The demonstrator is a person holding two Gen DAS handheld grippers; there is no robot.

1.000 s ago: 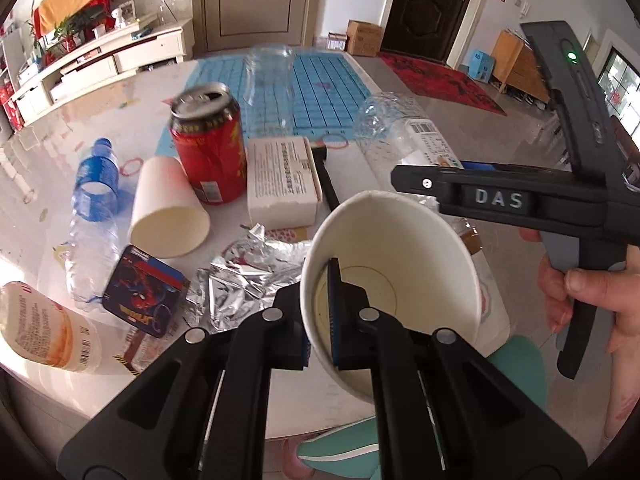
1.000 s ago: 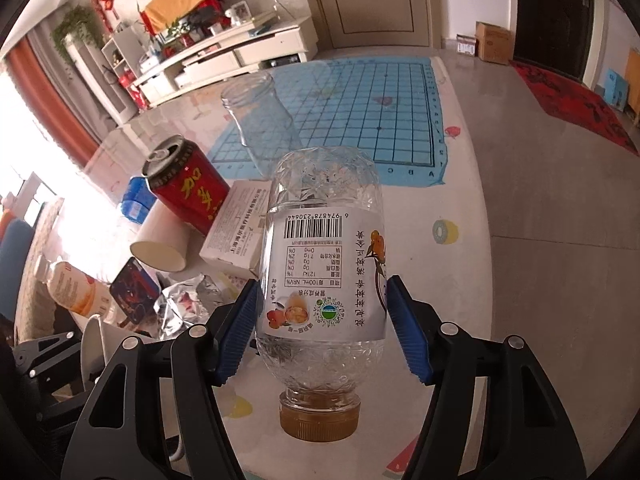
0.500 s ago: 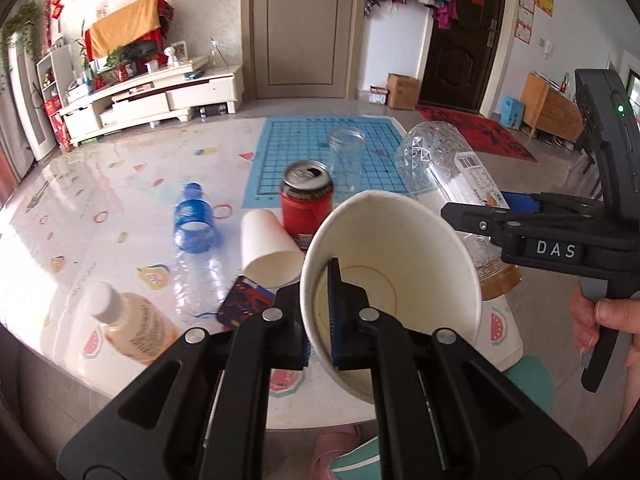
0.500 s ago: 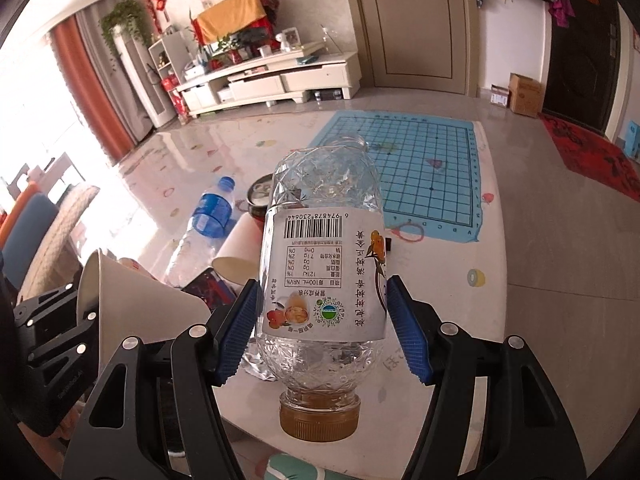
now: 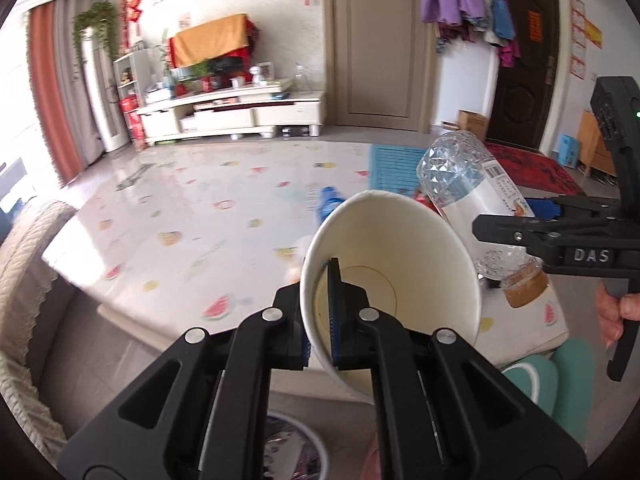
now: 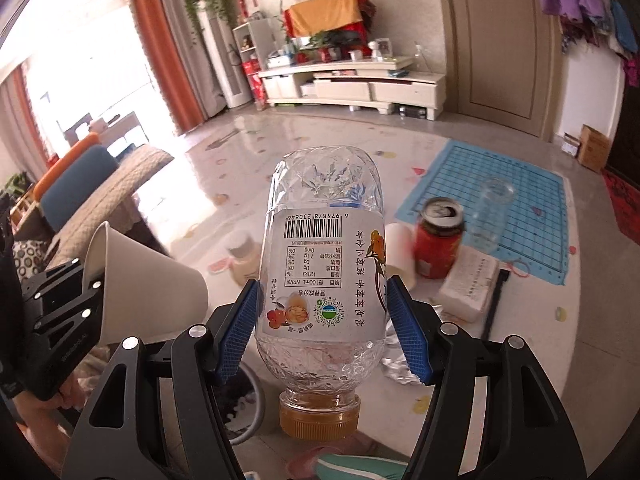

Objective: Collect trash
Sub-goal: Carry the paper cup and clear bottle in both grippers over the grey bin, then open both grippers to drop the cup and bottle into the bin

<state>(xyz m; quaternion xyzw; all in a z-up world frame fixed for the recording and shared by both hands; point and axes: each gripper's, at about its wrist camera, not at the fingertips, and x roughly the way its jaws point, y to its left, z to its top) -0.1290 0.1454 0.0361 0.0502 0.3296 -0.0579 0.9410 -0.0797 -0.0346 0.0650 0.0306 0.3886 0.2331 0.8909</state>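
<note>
While my left tool (image 5: pixel 320 320) pinches the wall of the white paper cup (image 5: pixel 394 280), one finger inside, my right tool (image 6: pixel 322 328) grips the clear faceted plastic bottle (image 6: pixel 322 276) by its label, amber cap toward me. Both hang above the worktop (image 6: pixel 532 340) edge.

White paper cup (image 5: pixel 400 264) is up off the table, tipped with its open mouth facing the left wrist camera, empty inside, its rim wall pinched. Alongside it rides a clear faceted plastic bottle (image 6: pixel 324 280), white label with barcode, amber cap pointing toward the camera, empty and held across its label. On the table: a red can (image 6: pixel 438 242), opened and upright, touching a second white cup (image 6: pixel 396 248) lying on its side, and crumpled foil (image 6: pixel 396 368) near the table edge.
</note>
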